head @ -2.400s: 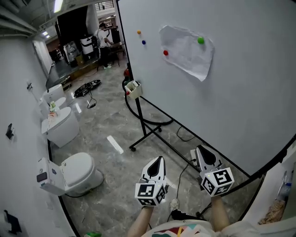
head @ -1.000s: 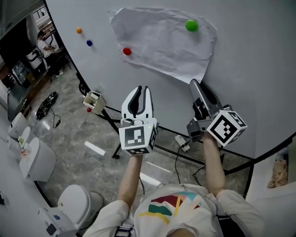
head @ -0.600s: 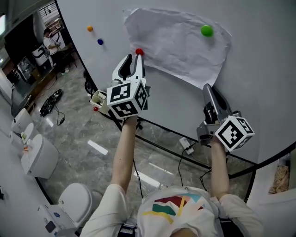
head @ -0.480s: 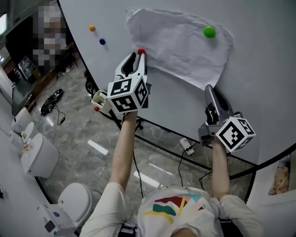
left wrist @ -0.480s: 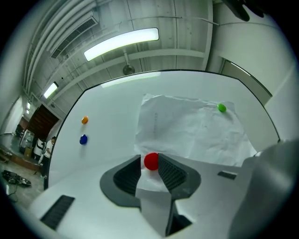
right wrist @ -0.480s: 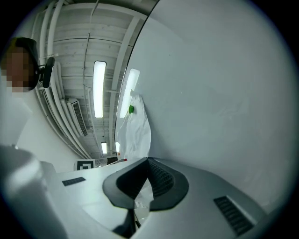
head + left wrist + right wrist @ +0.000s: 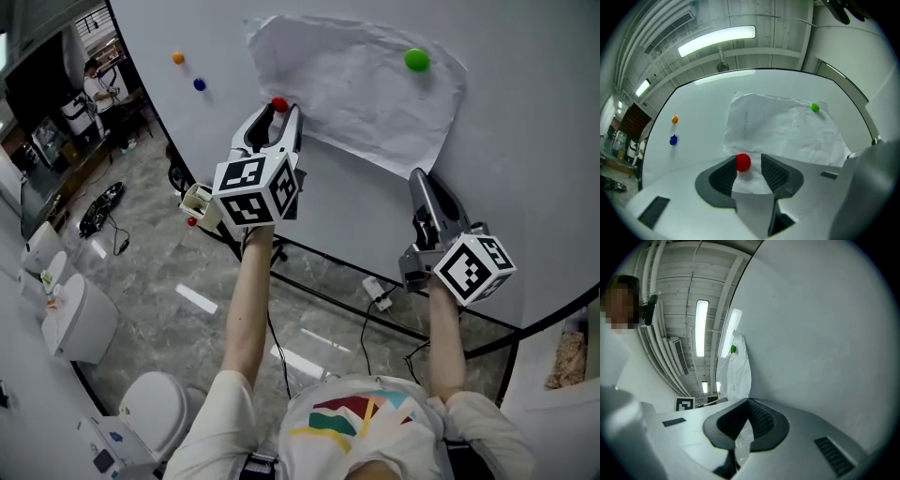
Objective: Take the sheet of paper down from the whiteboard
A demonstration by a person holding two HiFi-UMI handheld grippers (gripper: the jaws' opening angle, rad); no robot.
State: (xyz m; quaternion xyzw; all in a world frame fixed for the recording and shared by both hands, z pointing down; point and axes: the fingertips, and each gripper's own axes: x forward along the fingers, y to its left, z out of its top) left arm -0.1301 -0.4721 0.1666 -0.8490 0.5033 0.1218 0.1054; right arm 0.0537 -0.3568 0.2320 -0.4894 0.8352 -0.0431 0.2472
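Sheet of paper is up on the whiteboard, pinned w/ two magnets: red magnet at its lower-left edge, green magnet near the top-right corner. It's crumpled and the bottom corner hangs free.

Left gripper is at the red magnet. Its jaws have just been opening and stand wide, magnet btwn them, close to one pad but w/ a clear gap on the other side, so no squeeze yet.

Right gripper is closed tight at the sheet's bottom corner. Its own view is tight, but it looks like the paper edge is pinched btwn the pads.

Handling, as I judge it:
- Paper is v. light, thin and floppy, and tears easily, esp. if tugged while a magnet is clamping it.
- Best hold is a corner or free edge, as the right gripper has it.
- Magnets are small, round and smooth, prob. slippery, so grip across the middle and pull straight off the board.
- Once both are off, the sheet will flop from whichever corner is held.
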